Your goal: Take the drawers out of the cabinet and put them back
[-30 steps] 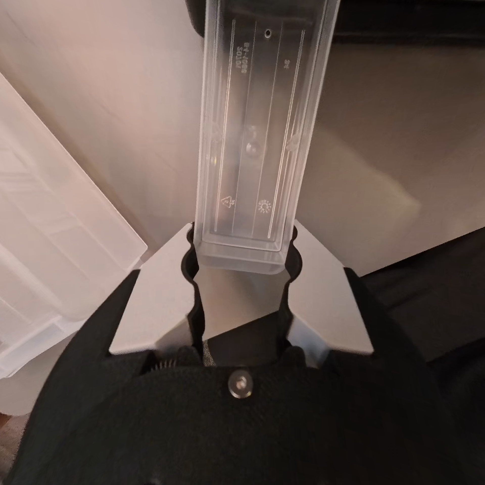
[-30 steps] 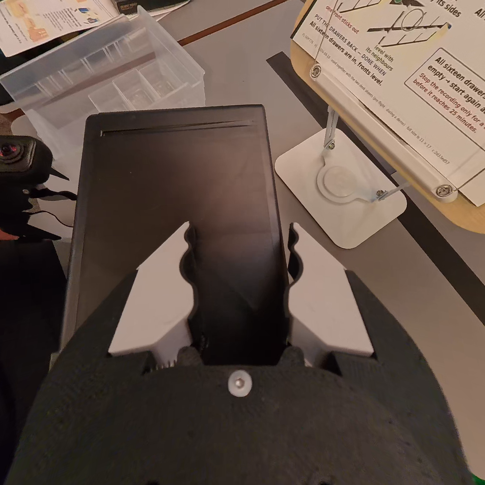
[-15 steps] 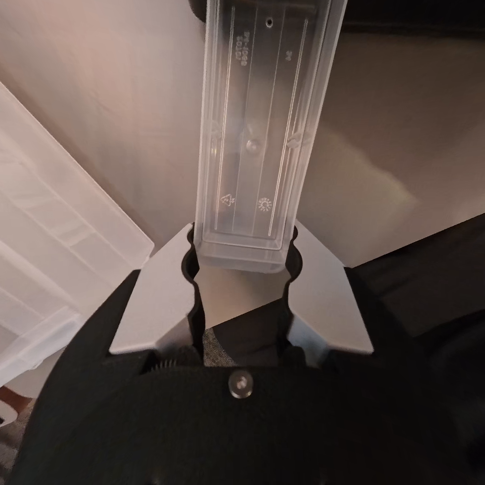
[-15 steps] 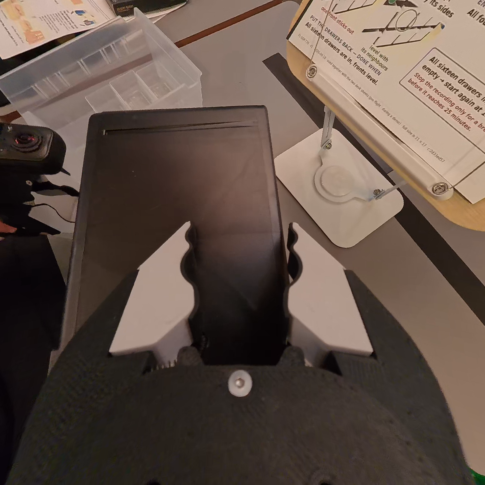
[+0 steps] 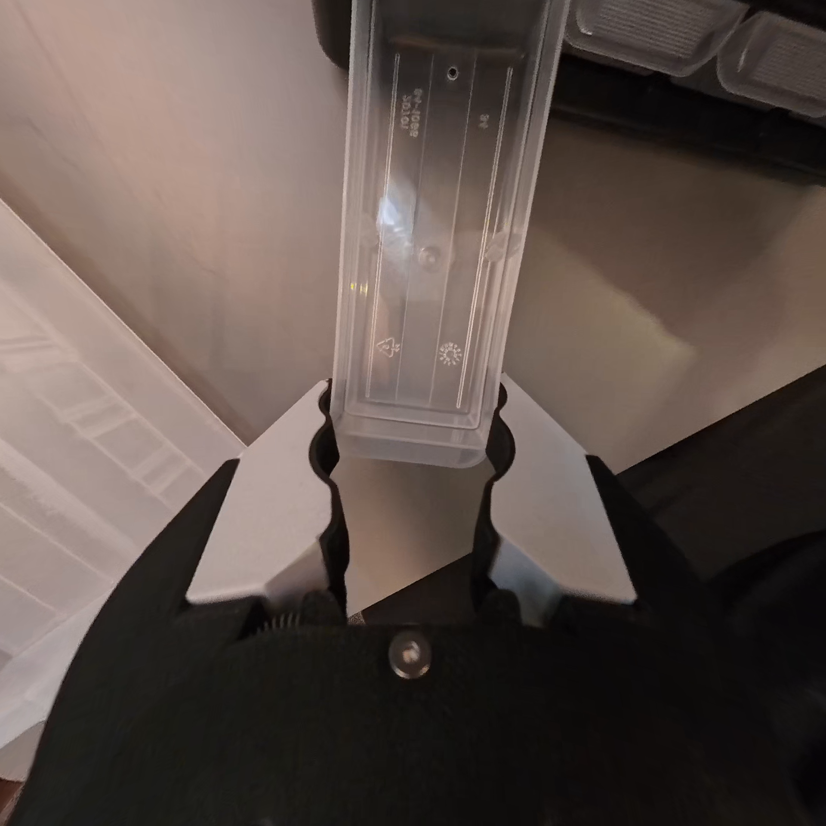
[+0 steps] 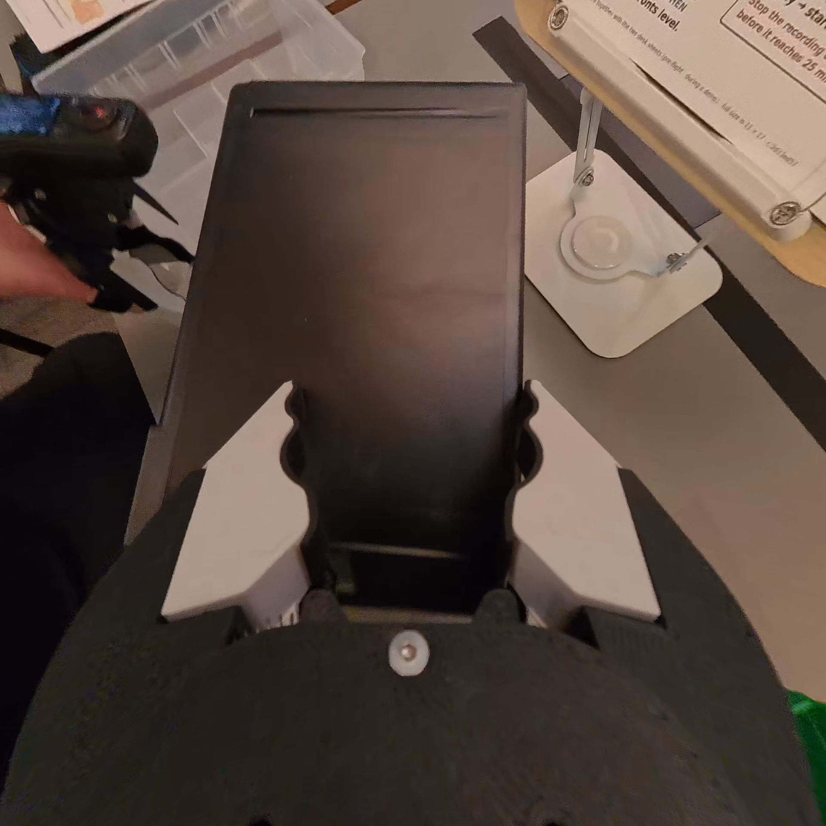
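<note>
My left gripper (image 5: pixel 413 402) is shut on the near end of a clear plastic drawer (image 5: pixel 438 223), seen from its underside. The drawer's far end reaches into the black cabinet (image 5: pixel 625 103) at the top. Other clear drawer fronts (image 5: pixel 670 27) sit in the cabinet at the upper right. In the right wrist view my right gripper (image 6: pixel 411 398) is open, its fingers spread over the flat black top of the cabinet (image 6: pixel 371 246). The left gripper (image 6: pixel 89 179), held by a hand, shows at that cabinet's left side.
A translucent storage bin (image 5: pixel 67 424) lies left of the drawer; it also shows behind the cabinet (image 6: pixel 201 58). A white stand base (image 6: pixel 625 268) carrying a tilted instruction board (image 6: pixel 715 67) stands right of the cabinet on the grey table (image 6: pixel 625 491). Dark fabric (image 6: pixel 67 447) lies at the left.
My right gripper's fingers have spread wider and it has moved closer over the cabinet top. The left gripper, still holding the drawer, has shifted so that neighbouring drawer fronts come into view.
</note>
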`<action>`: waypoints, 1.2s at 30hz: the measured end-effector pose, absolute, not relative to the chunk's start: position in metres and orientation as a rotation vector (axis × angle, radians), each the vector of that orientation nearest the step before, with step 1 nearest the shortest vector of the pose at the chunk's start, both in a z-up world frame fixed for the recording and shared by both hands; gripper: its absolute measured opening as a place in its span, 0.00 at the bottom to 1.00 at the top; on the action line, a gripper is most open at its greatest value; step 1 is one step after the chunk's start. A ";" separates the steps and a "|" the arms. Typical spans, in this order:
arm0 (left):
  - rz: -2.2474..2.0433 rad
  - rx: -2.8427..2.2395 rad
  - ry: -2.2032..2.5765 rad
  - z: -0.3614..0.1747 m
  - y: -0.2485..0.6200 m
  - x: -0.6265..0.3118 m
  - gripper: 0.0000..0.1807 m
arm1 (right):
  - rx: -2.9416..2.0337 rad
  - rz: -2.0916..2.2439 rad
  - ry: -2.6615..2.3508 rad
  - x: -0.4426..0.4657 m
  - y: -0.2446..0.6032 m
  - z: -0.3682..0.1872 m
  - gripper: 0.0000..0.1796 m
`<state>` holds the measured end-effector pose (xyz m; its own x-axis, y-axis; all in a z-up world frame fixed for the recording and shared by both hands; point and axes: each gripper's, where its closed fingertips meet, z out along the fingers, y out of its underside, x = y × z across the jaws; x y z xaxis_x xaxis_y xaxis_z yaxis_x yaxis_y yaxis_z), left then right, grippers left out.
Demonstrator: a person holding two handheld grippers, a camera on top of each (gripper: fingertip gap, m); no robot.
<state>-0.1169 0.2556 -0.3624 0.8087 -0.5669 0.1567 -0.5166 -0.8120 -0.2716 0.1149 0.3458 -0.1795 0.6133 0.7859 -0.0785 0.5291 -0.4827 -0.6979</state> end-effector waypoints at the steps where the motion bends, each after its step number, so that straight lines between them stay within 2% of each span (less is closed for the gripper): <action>1: -0.350 -2.775 0.851 -0.362 0.255 -0.116 0.36 | -2.189 0.497 -1.047 0.119 0.340 -0.178 0.54; 7: -0.306 -2.776 0.850 -0.363 0.257 -0.116 0.36 | -2.188 0.453 -1.106 0.126 0.323 -0.177 0.54; 15: -0.017 -2.840 0.947 -0.361 0.252 -0.124 0.36 | -2.183 0.461 -1.112 0.125 0.326 -0.177 0.54; 28: -0.003 -2.855 0.990 -0.335 0.280 -0.116 0.36 | -2.162 0.469 -1.094 0.125 0.327 -0.177 0.54; 36: -0.092 -2.686 0.901 -0.365 0.309 -0.091 0.36 | -2.137 0.477 -1.035 0.129 0.332 -0.176 0.52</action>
<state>-0.0910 0.3086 -0.3651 0.8008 -0.5979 -0.0362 -0.5783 -0.7560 -0.3066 0.1287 0.3324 -0.1764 0.6118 0.7907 -0.0226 0.5310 -0.4318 -0.7291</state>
